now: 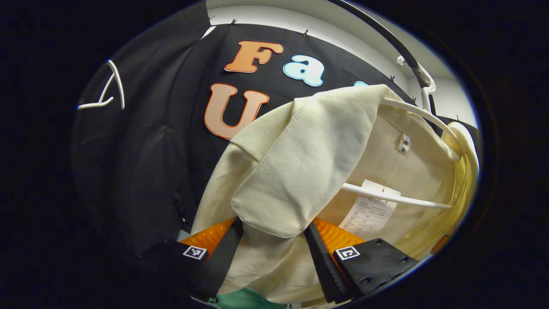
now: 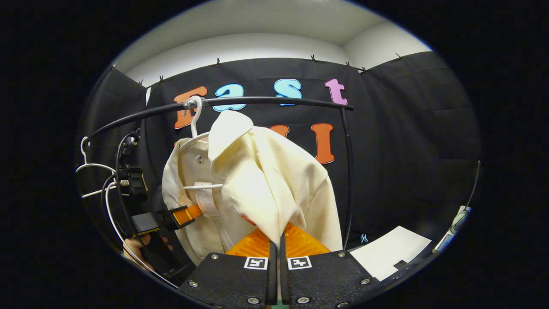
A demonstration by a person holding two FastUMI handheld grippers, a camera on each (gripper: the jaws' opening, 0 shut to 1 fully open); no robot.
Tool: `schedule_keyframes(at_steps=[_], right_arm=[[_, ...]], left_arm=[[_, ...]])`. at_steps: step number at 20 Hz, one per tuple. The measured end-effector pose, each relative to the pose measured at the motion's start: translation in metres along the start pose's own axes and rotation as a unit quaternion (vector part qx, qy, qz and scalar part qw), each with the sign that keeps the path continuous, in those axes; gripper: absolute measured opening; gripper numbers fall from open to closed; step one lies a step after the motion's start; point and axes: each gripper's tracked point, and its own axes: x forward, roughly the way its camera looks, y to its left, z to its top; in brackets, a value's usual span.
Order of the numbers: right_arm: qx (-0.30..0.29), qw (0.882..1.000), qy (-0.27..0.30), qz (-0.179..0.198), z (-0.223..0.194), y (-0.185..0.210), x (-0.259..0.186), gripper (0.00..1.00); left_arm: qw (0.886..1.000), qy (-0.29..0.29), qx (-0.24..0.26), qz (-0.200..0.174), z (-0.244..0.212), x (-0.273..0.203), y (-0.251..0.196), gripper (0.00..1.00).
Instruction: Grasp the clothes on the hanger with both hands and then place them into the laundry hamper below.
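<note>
Right gripper (image 2: pixel 276 253) jaws pinch the cream shirt (image 2: pixel 266 180) sleeve; left gripper (image 1: pixel 274 253) jaws stand spread around a fold. Shirt hangs above both, on its hanger (image 1: pixel 411 113); lifting off and hampering remain

Both grippers carry black plates studded with screws (image 2: pixel 253 300), ribbed orange blocks (image 2: pixel 251 245) and square black-and-white markers (image 1: pixel 347 252) (one beside each finger); cables (image 2: pixel 112 206) loop beside the left gripper (image 2: pixel 195 213).

Cream collared garment (image 2: pixel 257 180) hangs open on a white hanger (image 2: pixel 195 124) hooked over the black rail (image 2: pixel 274 102), paper tag (image 2: pixel 206 199) showing inside, left of centre.
</note>
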Motion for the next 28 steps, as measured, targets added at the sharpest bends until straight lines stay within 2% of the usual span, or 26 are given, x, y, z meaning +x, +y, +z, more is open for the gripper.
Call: schedule_keyframes(at_steps=[3, 6, 7, 8, 12, 16, 28], right_arm=[[0.001, 1.0, -0.002, -0.001, 0.002, -0.001, 0.002, 0.03], [0.002, 1.0, -0.005, -0.002, 0.004, -0.002, 0.001, 0.03], [0.003, 1.0, -0.006, -0.002, 0.007, -0.001, 0.0, 0.03], [0.004, 1.0, -0.008, -0.001, 0.009, 0.0, 0.0, 0.02], [0.005, 1.0, -0.018, 0.001, 0.018, 0.003, -0.002, 0.02], [0.006, 0.999, -0.038, -0.006, 0.037, -0.004, -0.006, 0.02], [-0.021, 0.991, -0.119, -0.063, 0.12, -0.04, -0.022, 0.0]], left_arm=[[1.0, -0.007, 0.011, 0.006, 0.004, -0.007, 0.005, 0.76], [0.999, 0.004, 0.04, -0.006, 0.004, -0.011, 0.0, 0.39], [0.999, 0.006, 0.051, 0.006, 0.005, -0.015, 0.006, 0.34], [0.998, 0.005, 0.063, 0.012, 0.007, -0.018, 0.011, 0.16], [0.998, 0.016, 0.06, -0.021, 0.01, -0.033, 0.01, 0.08], [0.996, -0.001, 0.093, 0.003, 0.035, -0.05, 0.036, 0.07], [0.988, -0.075, 0.134, 0.022, 0.136, -0.076, 0.089, 0.07]])
